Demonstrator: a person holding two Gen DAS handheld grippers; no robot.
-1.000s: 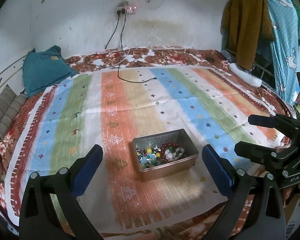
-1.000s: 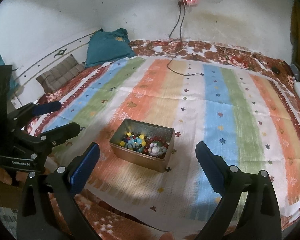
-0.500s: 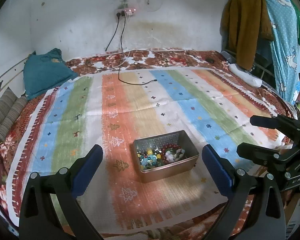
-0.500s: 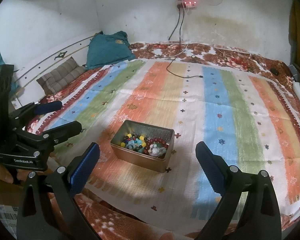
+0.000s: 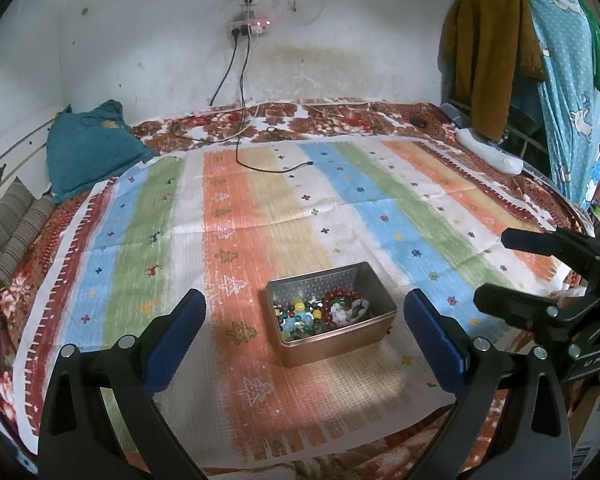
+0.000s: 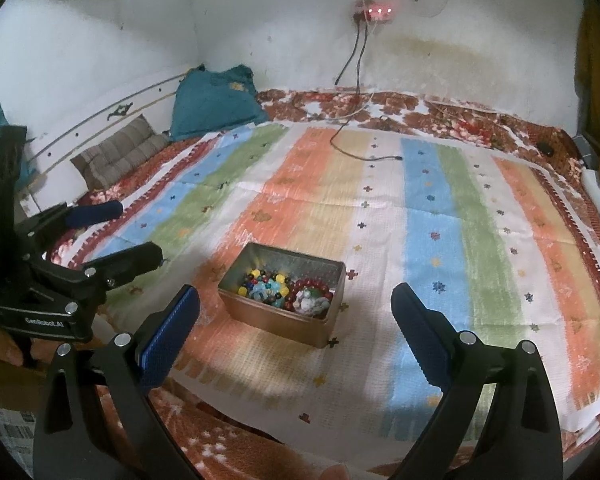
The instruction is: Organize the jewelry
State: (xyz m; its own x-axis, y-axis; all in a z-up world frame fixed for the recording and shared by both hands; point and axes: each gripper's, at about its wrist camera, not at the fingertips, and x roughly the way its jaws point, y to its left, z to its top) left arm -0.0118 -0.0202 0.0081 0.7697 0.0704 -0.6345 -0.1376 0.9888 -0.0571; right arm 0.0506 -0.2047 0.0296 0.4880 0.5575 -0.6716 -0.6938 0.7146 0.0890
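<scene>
One metal tin [image 5: 332, 322] of beads | one red bracelet [image 5: 342, 305] inside | left tongs [image 5: 305, 326], right tongs [image 6: 296, 322]: both wide open, empty

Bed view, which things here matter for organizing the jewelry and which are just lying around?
Job:
tin
beads
red bracelet
left gripper
right gripper

Lying about:
teal pillow
striped cushion
cable
hanging clothes

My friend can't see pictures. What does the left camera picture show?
A metal box full of colorful beads sits on a striped blanket on a bed. The left tool hangs open in front of it, empty, with the right tool at the right edge.
</scene>
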